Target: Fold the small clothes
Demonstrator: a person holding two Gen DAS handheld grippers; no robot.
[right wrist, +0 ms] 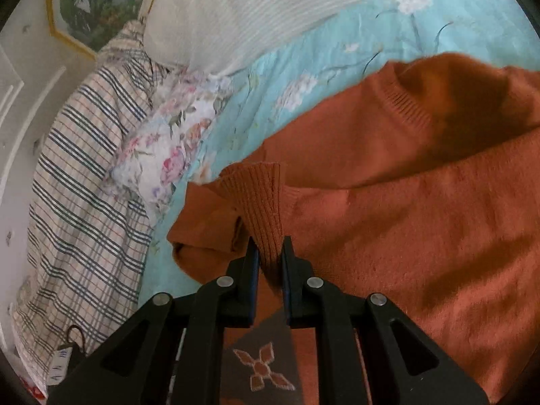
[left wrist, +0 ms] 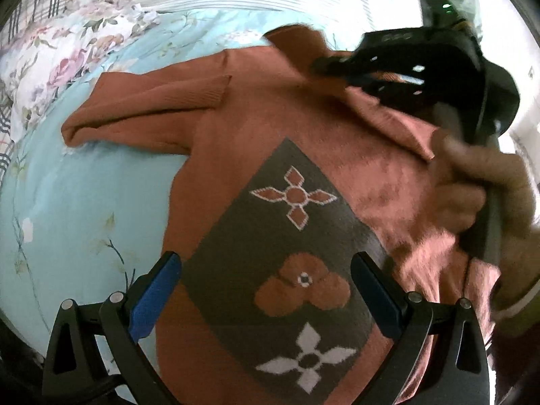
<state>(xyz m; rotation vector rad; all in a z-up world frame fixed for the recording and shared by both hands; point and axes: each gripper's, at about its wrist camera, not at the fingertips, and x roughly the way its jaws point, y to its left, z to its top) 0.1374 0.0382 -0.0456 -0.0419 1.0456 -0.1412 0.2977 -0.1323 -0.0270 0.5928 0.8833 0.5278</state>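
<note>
A rust-orange sweater [left wrist: 256,125] lies on the light blue floral sheet [left wrist: 84,202], its brown diamond panel [left wrist: 287,246] with flower motifs facing up. One sleeve is folded across its top, with the cuff [left wrist: 216,89] on the chest. My left gripper [left wrist: 266,260] hangs open over the brown panel with nothing between its fingers. In the right wrist view, my right gripper [right wrist: 270,246] is shut on a ribbed cuff [right wrist: 263,199] of the sweater [right wrist: 422,229], beside the neck opening [right wrist: 472,114]. In the left wrist view a hand [left wrist: 479,185] holds the blurred right gripper [left wrist: 324,65] over the collar.
A plaid blanket [right wrist: 84,185] and a floral pillow [right wrist: 168,148] lie beyond the sweater. A white striped pillow [right wrist: 253,10] sits behind them, and a framed picture [right wrist: 101,3] hangs on the wall. Blue sheet [right wrist: 354,33] shows around the sweater.
</note>
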